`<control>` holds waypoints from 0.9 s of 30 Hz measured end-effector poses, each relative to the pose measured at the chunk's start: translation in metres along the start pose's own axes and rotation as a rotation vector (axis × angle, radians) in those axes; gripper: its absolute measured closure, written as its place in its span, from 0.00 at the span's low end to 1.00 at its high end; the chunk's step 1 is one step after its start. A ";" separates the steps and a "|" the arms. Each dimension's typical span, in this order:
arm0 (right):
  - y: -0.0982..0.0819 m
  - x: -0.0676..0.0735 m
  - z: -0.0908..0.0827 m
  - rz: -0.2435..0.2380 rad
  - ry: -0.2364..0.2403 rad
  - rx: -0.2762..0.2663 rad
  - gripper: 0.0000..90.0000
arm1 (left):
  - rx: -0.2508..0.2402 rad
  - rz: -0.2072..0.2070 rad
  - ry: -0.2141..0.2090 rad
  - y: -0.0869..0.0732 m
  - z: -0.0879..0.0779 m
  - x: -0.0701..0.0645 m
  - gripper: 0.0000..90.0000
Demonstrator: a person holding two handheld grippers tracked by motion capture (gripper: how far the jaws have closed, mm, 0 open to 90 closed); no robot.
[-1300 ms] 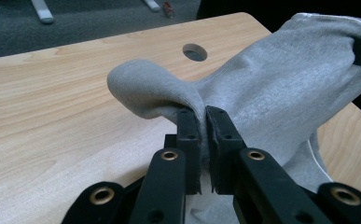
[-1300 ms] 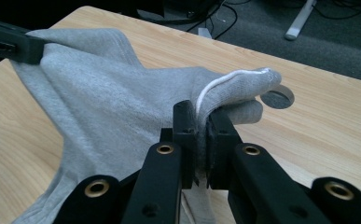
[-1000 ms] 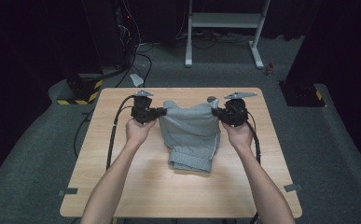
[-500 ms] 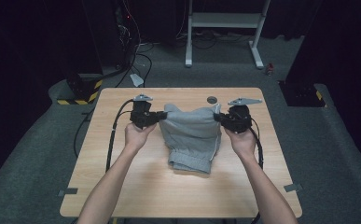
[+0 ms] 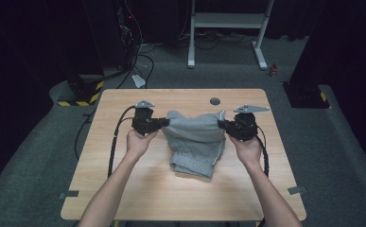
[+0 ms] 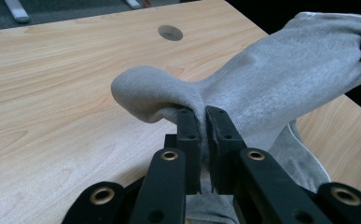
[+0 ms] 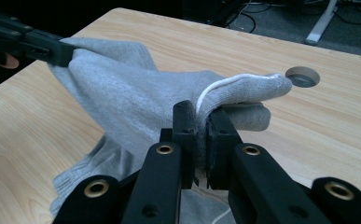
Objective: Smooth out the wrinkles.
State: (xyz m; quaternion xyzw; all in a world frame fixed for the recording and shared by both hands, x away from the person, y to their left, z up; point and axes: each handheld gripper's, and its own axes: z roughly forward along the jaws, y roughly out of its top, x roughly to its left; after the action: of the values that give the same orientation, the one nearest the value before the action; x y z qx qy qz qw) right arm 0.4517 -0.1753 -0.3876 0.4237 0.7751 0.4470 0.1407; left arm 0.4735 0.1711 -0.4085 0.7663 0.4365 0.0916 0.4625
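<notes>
A grey knitted garment (image 5: 197,137) with a white drawstring hangs between both grippers over the middle of the wooden table (image 5: 124,189). Its ribbed lower end rests on the tabletop. My left gripper (image 5: 165,122) is shut on the garment's left corner; in the left gripper view the jaws pinch a fold of grey cloth (image 6: 243,88) at my left gripper (image 6: 202,114). My right gripper (image 5: 221,124) is shut on the right corner. In the right gripper view my right gripper (image 7: 201,112) clamps the cloth (image 7: 127,93) beside the white cord (image 7: 225,84).
A round cable hole (image 5: 214,100) sits in the table near its far edge. Black cables (image 5: 117,137) trail from the left gripper off the table's left side. A white stand (image 5: 225,21) and a striped black-and-yellow block (image 5: 79,97) are on the floor beyond.
Both hands have drawn the held garment toward the person's side of the table; the cable hole, hidden a second ago, now lies uncovered. The grips are unchanged.
</notes>
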 end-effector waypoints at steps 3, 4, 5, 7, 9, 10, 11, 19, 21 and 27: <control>-0.004 0.005 -0.002 -0.001 0.008 0.001 0.94 | 0.001 -0.002 -0.005 -0.004 -0.001 0.000 0.94; -0.005 0.006 -0.003 -0.004 0.010 0.003 0.94 | 0.006 0.003 -0.004 -0.005 -0.001 0.000 0.94; -0.007 0.006 -0.003 -0.012 0.014 -0.002 0.94 | 0.000 0.002 -0.003 -0.007 -0.001 0.000 0.94; -0.010 0.007 -0.004 -0.007 0.017 0.003 0.94 | 0.000 -0.002 -0.011 -0.010 -0.002 0.000 0.94; -0.015 0.010 -0.004 -0.004 0.019 0.009 0.94 | 0.000 -0.005 -0.021 -0.013 -0.002 0.000 0.94; -0.017 0.011 -0.005 -0.001 0.018 0.012 0.94 | 0.001 -0.010 -0.026 -0.015 -0.002 0.000 0.94; -0.020 0.012 -0.006 -0.001 0.019 0.013 0.94 | 0.006 -0.001 -0.025 -0.017 -0.003 0.000 0.94; -0.043 0.021 -0.007 -0.013 0.034 0.024 0.94 | 0.030 0.015 -0.035 -0.033 -0.005 -0.003 0.93; -0.052 0.025 -0.007 -0.004 0.042 0.035 0.94 | 0.038 0.018 -0.041 -0.038 -0.005 -0.004 0.93; -0.078 0.034 -0.005 -0.019 0.037 0.059 0.94 | 0.054 0.020 -0.060 -0.055 -0.005 -0.005 0.93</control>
State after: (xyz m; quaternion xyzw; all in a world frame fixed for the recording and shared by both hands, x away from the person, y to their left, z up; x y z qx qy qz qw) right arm 0.3872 -0.1705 -0.4428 0.4119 0.7944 0.4305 0.1181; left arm 0.4357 0.1809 -0.4482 0.7852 0.4170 0.0614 0.4537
